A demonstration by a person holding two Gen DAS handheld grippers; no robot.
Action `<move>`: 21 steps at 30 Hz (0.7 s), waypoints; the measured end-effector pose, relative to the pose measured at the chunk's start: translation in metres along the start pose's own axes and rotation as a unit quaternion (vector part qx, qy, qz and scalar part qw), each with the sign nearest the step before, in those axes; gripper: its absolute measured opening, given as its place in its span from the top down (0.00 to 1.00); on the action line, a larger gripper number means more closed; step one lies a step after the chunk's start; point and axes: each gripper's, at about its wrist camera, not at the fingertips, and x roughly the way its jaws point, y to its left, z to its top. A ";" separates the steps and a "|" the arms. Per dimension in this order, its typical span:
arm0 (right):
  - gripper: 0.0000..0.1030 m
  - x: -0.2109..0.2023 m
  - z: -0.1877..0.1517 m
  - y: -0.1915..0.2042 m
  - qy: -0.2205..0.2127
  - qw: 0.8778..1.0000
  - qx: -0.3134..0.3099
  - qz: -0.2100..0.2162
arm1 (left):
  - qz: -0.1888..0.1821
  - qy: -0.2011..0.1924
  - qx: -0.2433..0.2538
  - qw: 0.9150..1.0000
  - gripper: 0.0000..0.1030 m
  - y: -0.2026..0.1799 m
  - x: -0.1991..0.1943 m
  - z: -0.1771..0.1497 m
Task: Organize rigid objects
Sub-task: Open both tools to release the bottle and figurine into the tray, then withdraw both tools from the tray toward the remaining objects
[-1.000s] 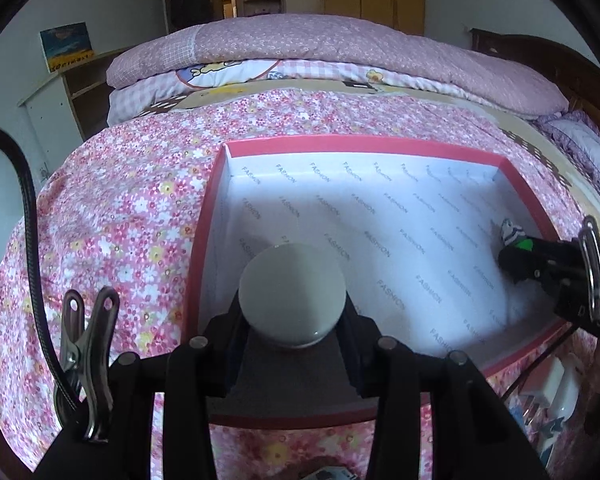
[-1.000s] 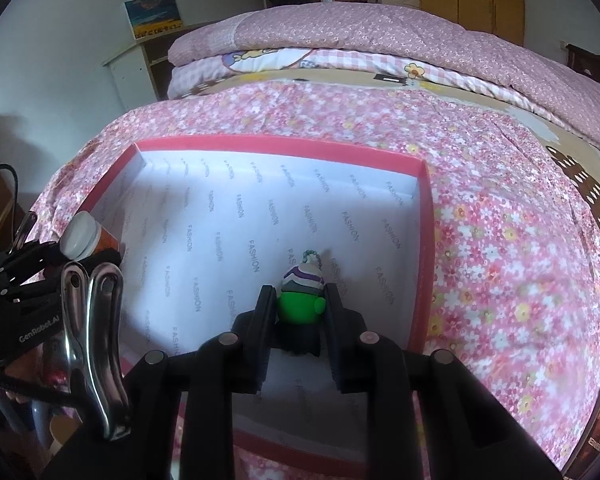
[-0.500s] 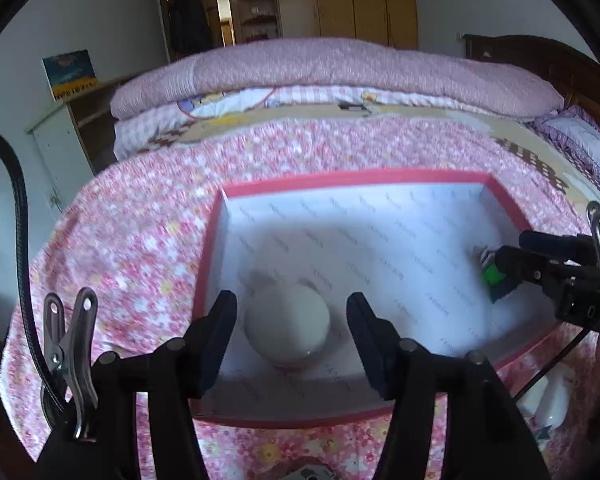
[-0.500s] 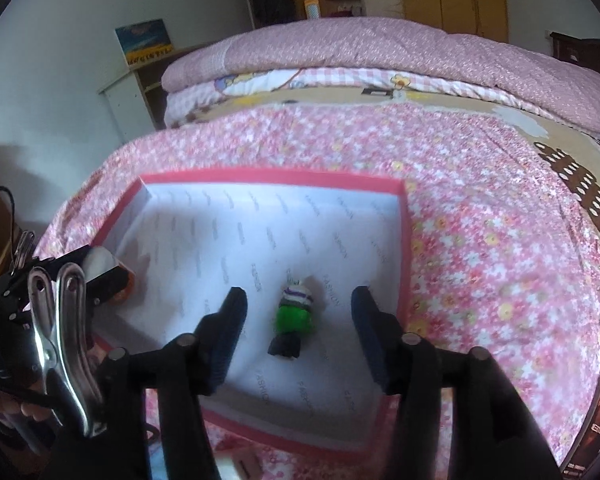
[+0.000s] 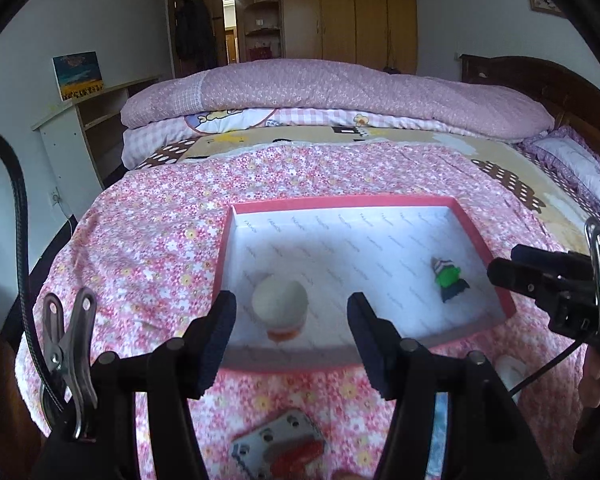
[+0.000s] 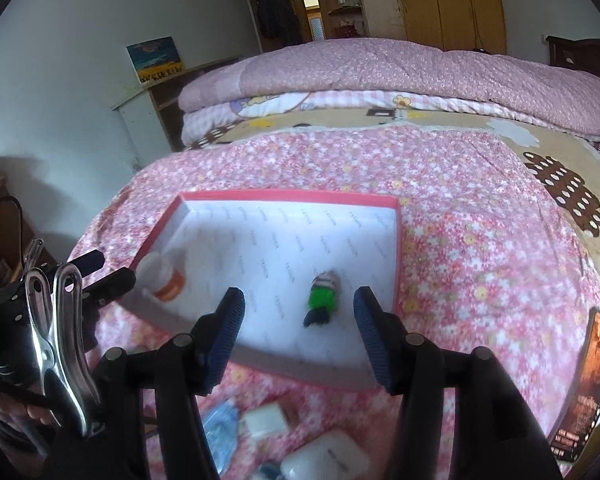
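Note:
A red-rimmed box [image 5: 340,201] with a white printed lining lies on the flowered bedspread; it also shows in the right wrist view [image 6: 288,195]. An orange bottle with a white cap [image 5: 280,306] stands in its near left corner, also in the right wrist view [image 6: 162,278]. A small green toy figure [image 5: 448,278] lies at its right side, also in the right wrist view [image 6: 322,298]. My left gripper [image 5: 292,312] is open, pulled back above the bottle. My right gripper [image 6: 298,312] is open, pulled back above the figure.
On the bedspread near the box's front edge lie a metal-edged item with a red part [image 5: 280,448], a white charger block [image 6: 266,420], a white case [image 6: 328,460] and a blue item [image 6: 220,428]. A dark booklet [image 6: 584,384] lies at the right. Folded quilts [image 5: 340,92] are beyond.
Both grippers opened, letting go of the bottle and the green figure inside the box, then drew back and up toward the box's near edge.

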 end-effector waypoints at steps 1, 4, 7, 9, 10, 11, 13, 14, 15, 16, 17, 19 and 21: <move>0.44 -0.004 -0.003 0.002 0.001 1.000 0.000 0.000 | -0.001 0.000 -0.001 1.000 0.41 -0.001 -0.003 -0.002; 0.44 -0.013 -0.010 0.008 0.003 1.000 -0.005 0.002 | -0.005 -0.002 -0.004 1.000 0.41 0.000 -0.014 -0.010; 0.44 -0.021 -0.018 0.013 0.005 1.000 -0.007 0.003 | -0.009 -0.001 -0.011 1.000 0.41 0.001 -0.024 -0.019; 0.44 -0.025 -0.023 0.015 0.006 1.000 -0.005 0.006 | -0.010 0.002 -0.015 1.000 0.41 0.002 -0.029 -0.023; 0.44 -0.026 -0.026 0.016 0.008 1.000 -0.004 0.006 | -0.010 0.002 -0.016 1.000 0.41 0.002 -0.031 -0.025; 0.44 -0.028 -0.030 0.017 0.009 1.000 -0.003 0.008 | -0.010 0.003 -0.018 1.000 0.41 0.003 -0.034 -0.027; 0.44 -0.031 -0.037 0.019 0.011 1.000 0.001 0.011 | -0.010 0.005 -0.022 1.000 0.41 0.005 -0.037 -0.032; 0.44 -0.033 -0.040 0.020 0.012 1.000 0.003 0.013 | -0.011 0.006 -0.025 1.000 0.41 0.006 -0.040 -0.035; 0.44 -0.034 -0.043 0.020 0.012 1.000 0.005 0.014 | -0.012 0.007 -0.028 1.000 0.41 0.006 -0.042 -0.037; 0.44 -0.035 -0.046 0.021 0.014 1.000 0.007 0.016 | -0.014 0.008 -0.031 0.999 0.41 0.007 -0.044 -0.040; 0.44 -0.037 -0.049 0.022 0.015 1.000 0.008 0.017 | -0.015 0.009 -0.033 0.999 0.41 0.007 -0.046 -0.043; 0.44 -0.041 -0.056 0.022 0.017 1.000 0.011 0.018 | -0.016 0.011 -0.034 0.999 0.41 0.008 -0.049 -0.047; 0.44 -0.044 -0.062 0.022 0.019 1.000 0.015 0.019 | -0.017 0.013 -0.033 0.999 0.41 0.007 -0.052 -0.052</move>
